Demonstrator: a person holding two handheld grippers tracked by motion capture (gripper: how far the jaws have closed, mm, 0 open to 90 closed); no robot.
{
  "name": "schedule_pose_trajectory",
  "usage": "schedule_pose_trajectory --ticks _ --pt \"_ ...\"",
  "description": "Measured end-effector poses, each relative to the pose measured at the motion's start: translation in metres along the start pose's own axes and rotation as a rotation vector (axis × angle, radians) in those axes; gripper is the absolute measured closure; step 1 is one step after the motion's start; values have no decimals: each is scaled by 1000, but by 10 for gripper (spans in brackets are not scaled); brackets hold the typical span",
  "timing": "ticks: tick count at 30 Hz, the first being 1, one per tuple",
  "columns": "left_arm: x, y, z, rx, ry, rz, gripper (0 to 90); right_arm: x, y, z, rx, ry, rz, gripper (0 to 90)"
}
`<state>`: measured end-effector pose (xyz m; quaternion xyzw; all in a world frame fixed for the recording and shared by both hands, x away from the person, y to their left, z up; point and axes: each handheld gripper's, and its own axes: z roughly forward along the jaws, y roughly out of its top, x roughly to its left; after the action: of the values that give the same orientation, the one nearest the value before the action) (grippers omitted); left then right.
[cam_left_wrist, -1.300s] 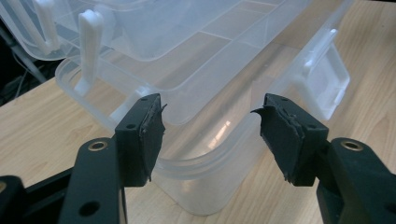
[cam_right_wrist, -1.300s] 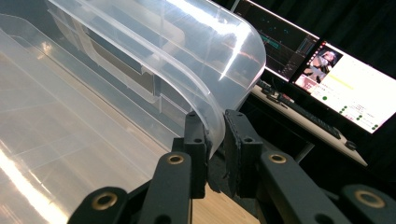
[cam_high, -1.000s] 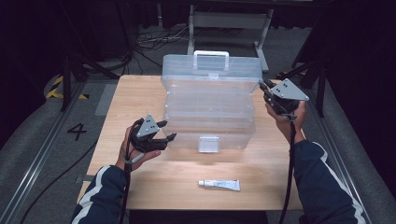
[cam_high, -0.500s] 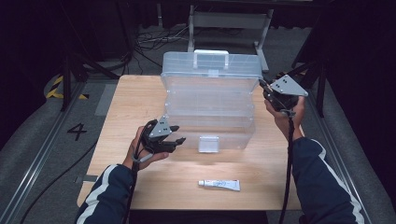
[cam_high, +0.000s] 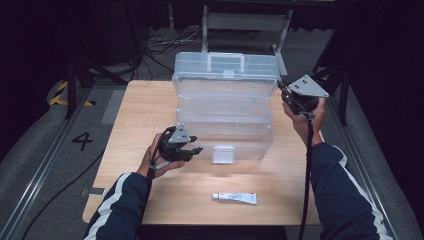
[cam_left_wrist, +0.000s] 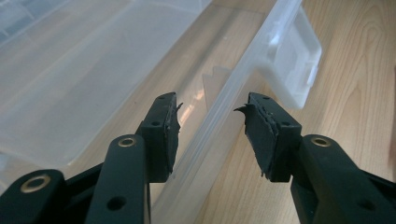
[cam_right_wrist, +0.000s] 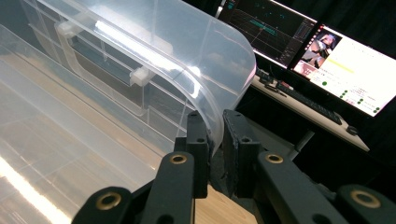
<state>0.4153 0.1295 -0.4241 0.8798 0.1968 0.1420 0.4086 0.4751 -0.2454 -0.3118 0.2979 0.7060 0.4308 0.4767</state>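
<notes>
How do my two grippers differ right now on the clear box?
The right gripper is shut on the box lid's corner edge; the left gripper has been closing, its jaws straddling the base's front rim without touching. The right is held high, the left low. Both work the same box.

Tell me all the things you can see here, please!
Plastic box: one, clear, open with its lid up, middle of the table.
Latch: one, clear, front of the box.
Tube: one, white, near the table's front edge.
Table: one, light wood.
Screens: two, lit, behind the box in the right gripper view.
Left hand-held gripper: one, black, jaws either side of the box's front rim, not yet pressing; they have just been closing.
Right hand-held gripper: one, black, shut on the lid's corner.
Sleeves: two, dark blue with white stripes.
</notes>
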Motion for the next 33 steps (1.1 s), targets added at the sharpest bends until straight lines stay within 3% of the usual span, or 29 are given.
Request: schedule_pose_trajectory --ticks 8,15,18,33 --pt "4 -2 2 7 12 -4 585 -3 4 9 5 -28 -14 840" --pt "3 -1 2 22 28 20 596 -8 6 21 2 -42 -12 851" --pt "3 -2 2 17 32 22 594 -13 10 32 11 -39 20 854" --pt "3 -3 2 8 31 35 598 -26 17 53 55 -6 78 857"
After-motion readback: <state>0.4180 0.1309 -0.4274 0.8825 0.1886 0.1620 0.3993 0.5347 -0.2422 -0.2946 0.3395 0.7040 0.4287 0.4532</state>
